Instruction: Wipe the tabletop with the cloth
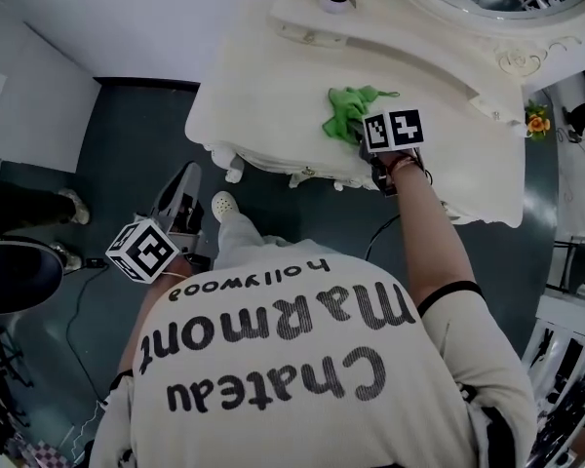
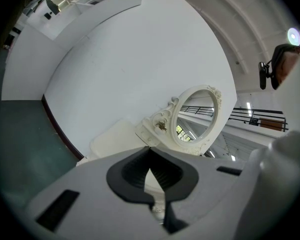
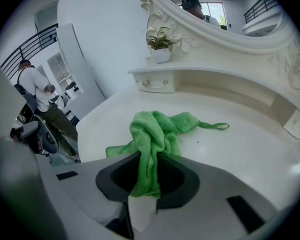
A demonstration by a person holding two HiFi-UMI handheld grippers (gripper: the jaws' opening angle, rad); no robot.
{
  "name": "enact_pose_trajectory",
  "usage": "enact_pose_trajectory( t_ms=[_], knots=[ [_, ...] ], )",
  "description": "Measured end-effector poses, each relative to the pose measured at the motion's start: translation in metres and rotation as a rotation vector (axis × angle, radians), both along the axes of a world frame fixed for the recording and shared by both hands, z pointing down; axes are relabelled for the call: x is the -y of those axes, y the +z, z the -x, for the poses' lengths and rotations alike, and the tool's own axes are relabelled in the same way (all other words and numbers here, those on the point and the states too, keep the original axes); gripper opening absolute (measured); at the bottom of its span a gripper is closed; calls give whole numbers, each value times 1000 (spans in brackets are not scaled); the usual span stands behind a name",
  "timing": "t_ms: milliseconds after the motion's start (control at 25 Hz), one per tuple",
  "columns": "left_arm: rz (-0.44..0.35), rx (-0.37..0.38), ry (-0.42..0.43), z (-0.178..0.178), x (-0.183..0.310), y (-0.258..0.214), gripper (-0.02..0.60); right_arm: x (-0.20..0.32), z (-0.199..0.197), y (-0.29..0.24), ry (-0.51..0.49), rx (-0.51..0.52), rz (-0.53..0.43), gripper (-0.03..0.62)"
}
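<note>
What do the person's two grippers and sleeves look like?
The left gripper and right gripper are light grey, with dark ribbed pads inside the jaws. Each carries a white cube with black square markers. The shirt is pale, short-sleeved, with dark lettering.

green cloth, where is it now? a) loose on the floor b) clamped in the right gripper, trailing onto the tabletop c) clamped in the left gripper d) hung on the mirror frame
b: the right gripper view shows the green cloth pinched between the jaws of the right gripper, its free end lying on the white tabletop.
</note>
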State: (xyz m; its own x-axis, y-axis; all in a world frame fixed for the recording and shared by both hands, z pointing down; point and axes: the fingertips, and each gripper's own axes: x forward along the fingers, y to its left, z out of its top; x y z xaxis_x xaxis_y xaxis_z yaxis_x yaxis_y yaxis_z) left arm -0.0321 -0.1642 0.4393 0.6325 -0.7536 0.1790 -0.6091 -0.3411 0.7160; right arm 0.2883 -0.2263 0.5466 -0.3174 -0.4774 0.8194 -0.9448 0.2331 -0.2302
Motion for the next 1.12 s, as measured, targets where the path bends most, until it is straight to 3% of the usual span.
enact_pose_trajectory(
  t_ms=[440, 720, 880, 1120],
  knots=[
    [25, 8, -139, 44, -48, 11, 8, -2, -2, -1, 32, 43, -14, 101],
    [26, 0, -186, 63, -56, 13, 8, 5, 8, -10, 59, 57, -95, 107],
    [26, -10, -213, 72, -57, 12, 8, 29, 53, -43, 72, 204, -192, 107],
    [2, -12, -230, 83, -50, 4, 8, 53, 149, -80, -64, 356, -261, 107]
  ],
)
